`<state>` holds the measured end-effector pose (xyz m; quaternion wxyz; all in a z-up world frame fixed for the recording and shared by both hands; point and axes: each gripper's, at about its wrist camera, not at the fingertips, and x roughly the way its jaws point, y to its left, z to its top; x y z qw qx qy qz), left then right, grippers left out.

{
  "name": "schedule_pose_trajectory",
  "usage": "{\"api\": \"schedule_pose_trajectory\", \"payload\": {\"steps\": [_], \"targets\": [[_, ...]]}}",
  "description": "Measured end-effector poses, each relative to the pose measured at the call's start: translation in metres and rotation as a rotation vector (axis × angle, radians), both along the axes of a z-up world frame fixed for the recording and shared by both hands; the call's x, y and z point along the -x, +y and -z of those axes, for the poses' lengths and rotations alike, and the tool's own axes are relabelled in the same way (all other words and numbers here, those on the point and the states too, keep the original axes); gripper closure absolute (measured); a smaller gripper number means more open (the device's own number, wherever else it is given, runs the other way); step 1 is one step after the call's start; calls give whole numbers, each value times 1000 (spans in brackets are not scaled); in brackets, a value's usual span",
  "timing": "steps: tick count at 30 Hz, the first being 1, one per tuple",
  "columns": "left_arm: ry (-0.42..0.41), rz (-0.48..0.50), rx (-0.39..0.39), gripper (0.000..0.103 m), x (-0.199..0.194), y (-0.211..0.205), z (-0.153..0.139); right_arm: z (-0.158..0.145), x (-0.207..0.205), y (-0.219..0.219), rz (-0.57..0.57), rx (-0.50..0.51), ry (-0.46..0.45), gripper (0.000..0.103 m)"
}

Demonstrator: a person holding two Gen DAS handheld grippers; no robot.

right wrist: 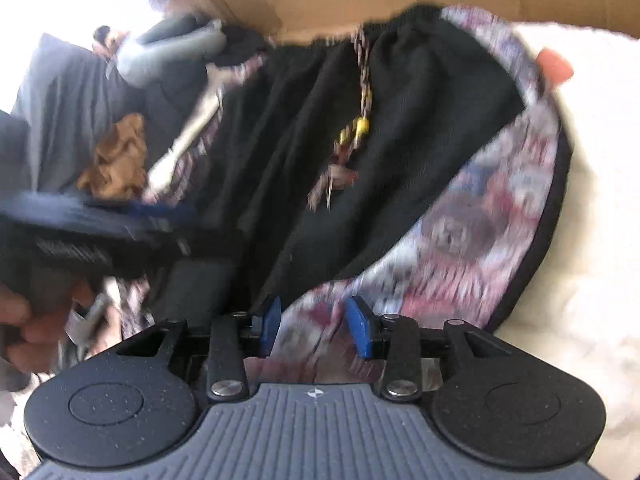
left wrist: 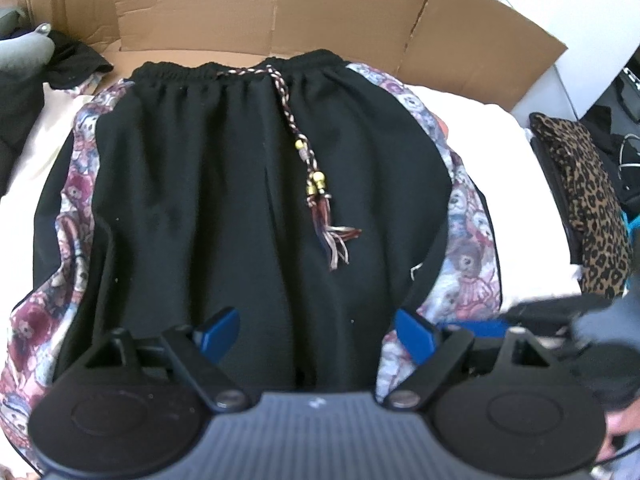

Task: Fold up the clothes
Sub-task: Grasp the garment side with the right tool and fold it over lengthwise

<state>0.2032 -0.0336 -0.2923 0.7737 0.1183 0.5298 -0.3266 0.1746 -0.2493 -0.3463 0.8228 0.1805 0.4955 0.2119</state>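
Ahead of the left gripper (left wrist: 318, 334): a black knit garment with gathered elastic waistband and floral-and-bear printed side panels (left wrist: 256, 200), spread flat on a white fluffy surface (left wrist: 472, 108). Blue pads set wide apart, jaws open, nothing between them but black cloth below; contact with the fabric cannot be told. Down the garment's front, beyond the jaws and slightly right, a braided maroon-and-white drawstring with gold beads and frayed tassels (left wrist: 316, 184). Past the waistband, a brown corrugated cardboard sheet with creased flaps (left wrist: 280, 8). Far right of the jaws, a leopard-print fabric piece (left wrist: 592, 200) over dark items. Low right, blurred, the other gripper's dark body.

From the right gripper (right wrist: 314, 326): same garment, blurred. Jaws open, narrower than the left pair, blue pads straddling the printed panel near the hem where black cloth meets the pattern; nothing visibly pinched. White fluffy surface to the right of the jaws; cardboard far ahead. Left of the jaws, the left gripper's dark body, and fingers of a hand (right wrist: 28, 332) wrapped around its handle. Beyond that, a crumpled brown paper wad (right wrist: 116, 160) and grey cloth.
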Motion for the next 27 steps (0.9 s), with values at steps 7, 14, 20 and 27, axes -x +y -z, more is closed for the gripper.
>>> {"api": "schedule_pose_trajectory", "payload": {"steps": [7, 14, 20, 27], "targets": [[4, 35, 4, 16, 5, -5, -2, -18, 9, -51, 153, 30, -39, 63], [36, 106, 24, 16, 23, -12, -5, -4, 28, -75, 216, 61, 7, 63], [76, 209, 39, 25, 48, -19, -2, 11, 45, -75, 214, 94, 48, 63], [92, 271, 5, 38, 66, -32, 9, 20, 62, -77, 216, 76, 82, 63]]}}
